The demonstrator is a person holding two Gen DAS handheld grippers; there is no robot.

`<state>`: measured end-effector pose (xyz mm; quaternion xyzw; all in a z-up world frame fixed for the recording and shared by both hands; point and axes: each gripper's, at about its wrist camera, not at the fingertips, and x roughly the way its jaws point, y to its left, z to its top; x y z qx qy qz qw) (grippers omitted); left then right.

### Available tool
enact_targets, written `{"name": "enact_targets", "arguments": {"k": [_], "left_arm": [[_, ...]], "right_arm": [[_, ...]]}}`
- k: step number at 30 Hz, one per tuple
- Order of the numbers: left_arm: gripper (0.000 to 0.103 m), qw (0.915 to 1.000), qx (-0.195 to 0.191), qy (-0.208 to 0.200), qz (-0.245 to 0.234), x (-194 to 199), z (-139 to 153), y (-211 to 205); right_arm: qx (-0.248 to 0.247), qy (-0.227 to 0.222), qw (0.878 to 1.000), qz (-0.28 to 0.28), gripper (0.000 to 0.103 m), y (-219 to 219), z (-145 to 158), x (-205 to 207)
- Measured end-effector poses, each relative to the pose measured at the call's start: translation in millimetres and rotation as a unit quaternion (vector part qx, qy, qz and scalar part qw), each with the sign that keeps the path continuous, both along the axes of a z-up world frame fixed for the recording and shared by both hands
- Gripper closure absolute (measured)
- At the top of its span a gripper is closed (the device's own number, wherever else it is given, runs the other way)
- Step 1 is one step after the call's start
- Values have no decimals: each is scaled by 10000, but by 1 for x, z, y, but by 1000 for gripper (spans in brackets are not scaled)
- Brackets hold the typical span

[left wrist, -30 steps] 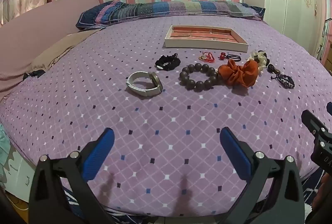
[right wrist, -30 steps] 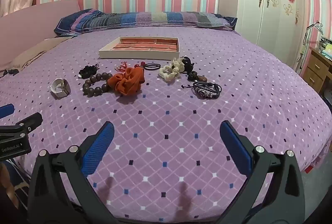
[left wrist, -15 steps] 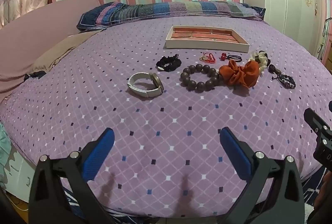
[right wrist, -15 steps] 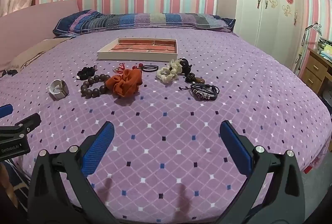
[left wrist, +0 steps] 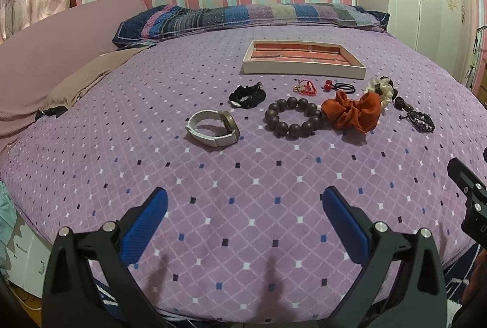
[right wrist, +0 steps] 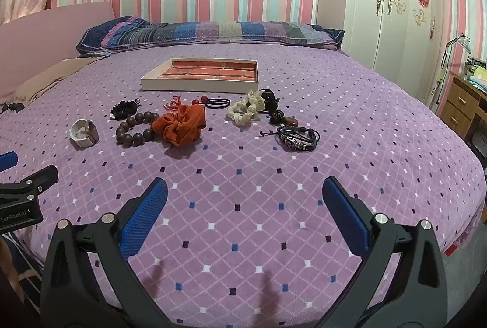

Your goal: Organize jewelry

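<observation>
Jewelry lies in a row on the purple bedspread (left wrist: 243, 176): a white watch (left wrist: 213, 128), a dark bead bracelet (left wrist: 292, 116), a black scrunchie (left wrist: 248, 96), an orange scrunchie (left wrist: 353, 110), a cream scrunchie (right wrist: 246, 109), and a black leather bracelet (right wrist: 298, 137). A cream tray with a red lining (left wrist: 301, 57) sits behind them, also in the right wrist view (right wrist: 202, 74). My left gripper (left wrist: 243, 212) is open and empty near the bed's front edge. My right gripper (right wrist: 243, 206) is open and empty, to the right of the left one.
A striped pillow (left wrist: 249, 16) lies at the head of the bed. A white wardrobe (right wrist: 392, 2) and a wooden drawer unit (right wrist: 462, 109) stand to the right. A tan cloth (left wrist: 88, 75) lies at the left of the bed.
Both grippers have risen slightly and tilted up, so the jewelry sits a little lower in both views. Both stay open; no object has moved.
</observation>
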<state>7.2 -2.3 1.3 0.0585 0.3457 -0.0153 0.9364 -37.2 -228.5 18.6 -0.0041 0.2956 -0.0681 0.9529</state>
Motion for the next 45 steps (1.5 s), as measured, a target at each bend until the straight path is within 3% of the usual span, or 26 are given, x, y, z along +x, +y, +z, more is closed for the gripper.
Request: {"name": "enact_targets", "arguments": {"k": [45], "left_arm": [[4, 10000, -28, 38, -7, 4, -6, 5]], "right_arm": [[10, 55, 10000, -37, 4, -2, -10, 5]]}}
